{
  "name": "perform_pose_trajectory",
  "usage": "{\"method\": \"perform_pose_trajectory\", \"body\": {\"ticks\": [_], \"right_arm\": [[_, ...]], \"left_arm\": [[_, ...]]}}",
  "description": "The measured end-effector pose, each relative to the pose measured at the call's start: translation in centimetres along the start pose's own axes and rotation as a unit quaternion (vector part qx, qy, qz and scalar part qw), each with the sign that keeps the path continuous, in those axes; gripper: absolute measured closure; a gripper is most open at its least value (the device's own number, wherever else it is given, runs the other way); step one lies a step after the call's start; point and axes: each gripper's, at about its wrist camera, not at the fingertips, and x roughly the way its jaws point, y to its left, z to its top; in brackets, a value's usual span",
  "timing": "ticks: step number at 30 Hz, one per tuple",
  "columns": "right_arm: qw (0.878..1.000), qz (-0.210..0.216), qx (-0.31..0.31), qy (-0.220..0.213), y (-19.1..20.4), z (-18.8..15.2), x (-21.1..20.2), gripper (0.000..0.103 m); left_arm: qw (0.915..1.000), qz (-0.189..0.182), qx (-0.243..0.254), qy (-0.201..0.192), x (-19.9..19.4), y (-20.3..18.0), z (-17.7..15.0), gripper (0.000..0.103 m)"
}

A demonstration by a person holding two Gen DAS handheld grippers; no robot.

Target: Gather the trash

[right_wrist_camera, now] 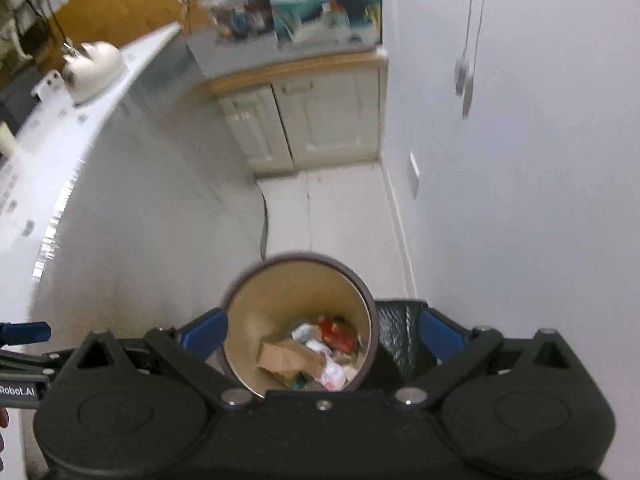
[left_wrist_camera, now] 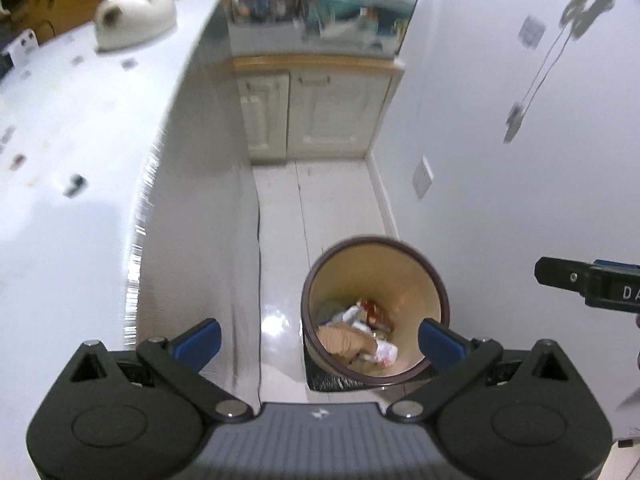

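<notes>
A round trash bin [left_wrist_camera: 432, 280] with a dark rim and cream inside stands on the floor between the counter and the wall. It holds trash [left_wrist_camera: 352, 336]: brown cardboard, white crumpled paper and a red wrapper. My left gripper [left_wrist_camera: 320, 340] is open and empty, above the bin and a little to its left. The bin also shows in the right wrist view [right_wrist_camera: 248, 296], with the trash [right_wrist_camera: 316, 352] inside. My right gripper [right_wrist_camera: 322, 334] is open and empty, straight above the bin. The right gripper's tip shows in the left wrist view [left_wrist_camera: 560, 276].
A white counter [left_wrist_camera: 80, 160] runs along the left, with a cream kettle-like object [left_wrist_camera: 136, 16] on it. A cream cabinet [left_wrist_camera: 316, 112] with cluttered top stands at the far end. A white wall [left_wrist_camera: 520, 160] with cables is on the right. A dark mat [right_wrist_camera: 396, 320] lies beside the bin.
</notes>
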Motion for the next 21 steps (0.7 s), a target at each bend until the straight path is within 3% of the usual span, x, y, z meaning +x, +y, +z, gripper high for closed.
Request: {"method": "perform_pose_trajectory", "body": {"ticks": [9, 21], "right_arm": [[0.997, 0.007, -0.017, -0.080, 3.1, -1.4, -11.3, 0.000], [0.988, 0.006, -0.033, -0.150, 6.0, -7.0, -23.2, 0.000]], "left_arm": [[0.9968, 0.006, -0.015, -0.078, -11.5, 1.0, -2.4, 0.000], [0.9857, 0.020, -0.008, -0.167, -24.1, 1.2, -8.5, 0.000]]}}
